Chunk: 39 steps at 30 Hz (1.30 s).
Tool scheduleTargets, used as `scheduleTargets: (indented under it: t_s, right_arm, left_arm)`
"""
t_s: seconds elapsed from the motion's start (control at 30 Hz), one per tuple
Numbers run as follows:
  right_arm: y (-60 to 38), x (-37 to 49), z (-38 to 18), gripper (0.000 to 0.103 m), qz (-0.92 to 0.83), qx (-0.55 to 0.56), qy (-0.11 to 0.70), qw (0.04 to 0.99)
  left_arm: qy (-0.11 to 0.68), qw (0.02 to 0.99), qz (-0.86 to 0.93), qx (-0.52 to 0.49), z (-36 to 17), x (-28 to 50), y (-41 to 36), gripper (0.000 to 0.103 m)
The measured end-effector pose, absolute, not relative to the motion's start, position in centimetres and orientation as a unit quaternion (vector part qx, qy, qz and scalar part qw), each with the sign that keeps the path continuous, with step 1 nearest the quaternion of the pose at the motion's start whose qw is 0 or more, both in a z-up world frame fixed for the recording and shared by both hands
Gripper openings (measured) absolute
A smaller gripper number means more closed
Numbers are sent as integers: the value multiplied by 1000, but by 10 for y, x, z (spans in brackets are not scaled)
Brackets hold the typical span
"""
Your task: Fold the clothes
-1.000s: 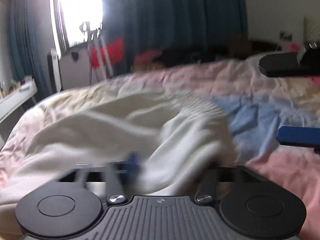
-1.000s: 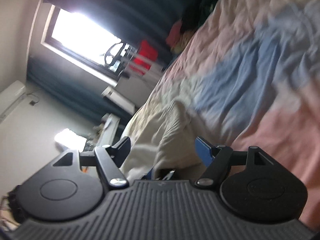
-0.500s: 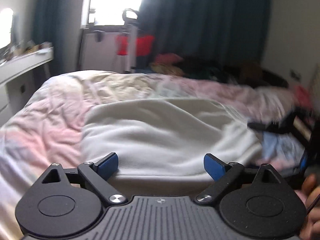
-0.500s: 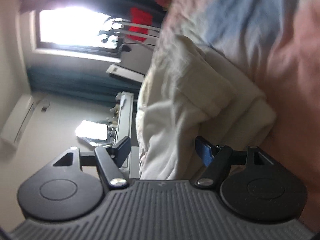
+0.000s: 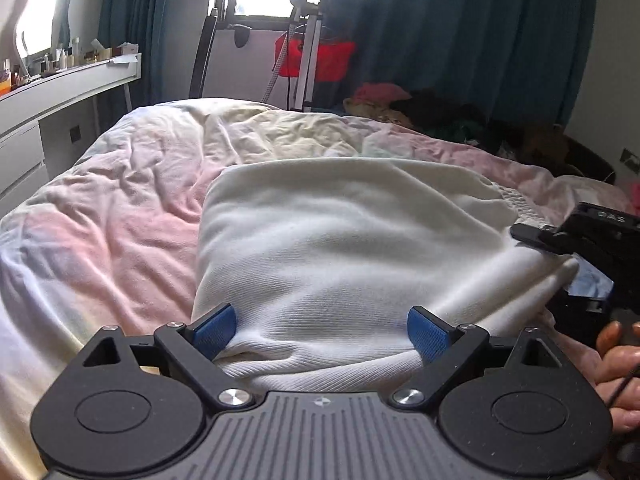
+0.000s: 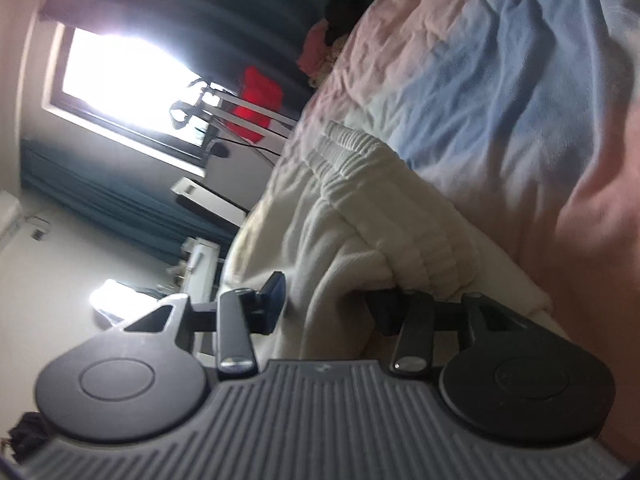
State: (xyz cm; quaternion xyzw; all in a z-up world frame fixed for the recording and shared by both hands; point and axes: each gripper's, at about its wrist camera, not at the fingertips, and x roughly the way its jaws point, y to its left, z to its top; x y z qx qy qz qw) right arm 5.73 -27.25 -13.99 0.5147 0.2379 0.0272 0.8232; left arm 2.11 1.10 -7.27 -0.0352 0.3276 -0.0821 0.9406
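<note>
A white knit garment (image 5: 352,240) lies folded on the bed, its ribbed hem at the far right. My left gripper (image 5: 320,330) is open at its near edge, with cloth bulging between the blue pads but not clamped. The right gripper (image 5: 560,240) shows at the garment's right edge. In the right wrist view the garment (image 6: 360,216) fills the middle and my right gripper (image 6: 328,308) is open, rolled sideways, with a cloth fold between its fingers.
The bed's quilt (image 5: 120,216) is pink, cream and blue (image 6: 500,92). A white desk (image 5: 60,92) stands at the left. A clothes pile (image 5: 440,112) lies beyond the bed by dark curtains. A red bag (image 5: 316,60) hangs on a stand.
My left gripper let go of the white garment and opened, and the garment now lies flat. My right gripper moved in close to the garment's right edge.
</note>
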Motion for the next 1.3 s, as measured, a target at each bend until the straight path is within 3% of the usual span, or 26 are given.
scheduleTargets:
  t_s: [0.03,0.07,0.13,0.33,0.4,0.53,0.63,0.7,0.77,0.87,1.1,1.2,1.3]
  right_arm:
    - [-272,60,-139,40,23,507,244,826]
    - [-272,59,-135,27,17,496,251,831]
    - [-273,56,-126,16,8,468,258,845]
    - [-269,28,-82,13,8,374,167,912]
    - [-273,22,-88,13,-11,371,170,913]
    - [-289,26,-128,14,-48,436,267,858]
    - [-301,20,-134,22,-30,484,272,831]
    - [-302,15,-127,33,-22,485,273,830]
    - [-295,8,-119,56,-16,468,272,840]
    - [-287,1,-107,69,-12,436,271,858]
    - [-283,-2,-105,69,-40,419,284,861]
    - [-286,-9,-108,88,-80,419,313,849]
    - [-296,-13,-119,88,-79,459,320,825]
  left_arm:
    - [327,941,-82,-35,-73,21,11,94]
    - [327,941,-82,-34,-74,21,12,94]
    - [326,941,-84,-39,-74,20,14,94]
    - [313,941,-102,-80,-71,15,22,94]
    - [311,942,-97,-75,-71,15,21,94]
    - [322,939,-88,-78,-74,17,22,94]
    - [325,938,-82,-85,-74,17,26,94]
    - [328,936,-78,-97,-74,17,30,94]
    - [332,933,-75,-114,-73,18,37,94]
    - [340,927,-72,-143,-70,21,49,94]
    - [333,913,-47,-229,-63,27,92,97]
    - [347,902,-37,-255,-69,32,103,97]
    - [364,890,-34,-271,-75,37,107,97]
